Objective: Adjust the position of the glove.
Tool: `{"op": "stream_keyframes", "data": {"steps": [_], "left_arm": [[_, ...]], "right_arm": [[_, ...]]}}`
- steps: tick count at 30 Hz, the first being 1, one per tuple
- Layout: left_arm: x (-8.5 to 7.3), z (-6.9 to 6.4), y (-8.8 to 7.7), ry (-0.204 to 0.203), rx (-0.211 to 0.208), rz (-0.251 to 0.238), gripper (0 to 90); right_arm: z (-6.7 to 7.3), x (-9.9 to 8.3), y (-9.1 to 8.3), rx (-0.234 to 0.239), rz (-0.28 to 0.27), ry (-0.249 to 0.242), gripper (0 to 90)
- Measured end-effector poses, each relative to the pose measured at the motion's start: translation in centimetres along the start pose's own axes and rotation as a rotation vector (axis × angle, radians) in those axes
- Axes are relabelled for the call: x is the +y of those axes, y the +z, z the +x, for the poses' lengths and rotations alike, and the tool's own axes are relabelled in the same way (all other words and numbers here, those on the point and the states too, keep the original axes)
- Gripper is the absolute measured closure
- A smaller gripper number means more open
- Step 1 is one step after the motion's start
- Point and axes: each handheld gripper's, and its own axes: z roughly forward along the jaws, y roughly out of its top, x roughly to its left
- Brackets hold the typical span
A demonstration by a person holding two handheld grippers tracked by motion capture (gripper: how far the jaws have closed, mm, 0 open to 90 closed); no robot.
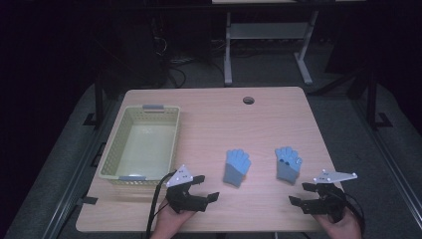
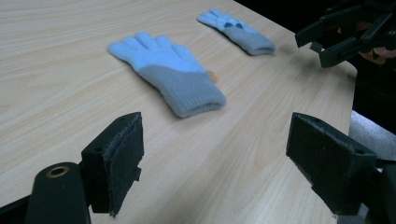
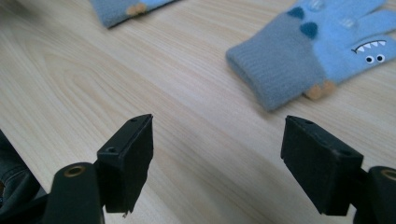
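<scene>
Partly cropped — far glove (image 3: 126, 9).

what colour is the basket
Pale yellow-green basket, clearest in the high view.

Two hands enter from the near edge, each holding a black two-jaw left gripper (image 1: 203, 188) and right gripper (image 1: 299, 193), both topped with grey three-cornered plates. Both sets of jaws stand wide apart, empty, angled inward toward each other.
</scene>
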Motion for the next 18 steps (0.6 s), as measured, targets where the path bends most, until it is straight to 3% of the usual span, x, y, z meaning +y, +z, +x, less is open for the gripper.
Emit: {"op": "stream_keyframes", "data": {"steps": [9,18], "left_arm": [[-0.1,-0.9,-0.4,0.033,0.002,0.001,18.6],[0.0,-1.2,-1.0,0.04,0.019,-0.024,18.5]], "right_arm": [[0.1,0.1,-0.3,0.007,-0.015,0.001,23.2],[-0.4,3.2,-1.2,0.029,-0.036,0.001,20.3]]}}
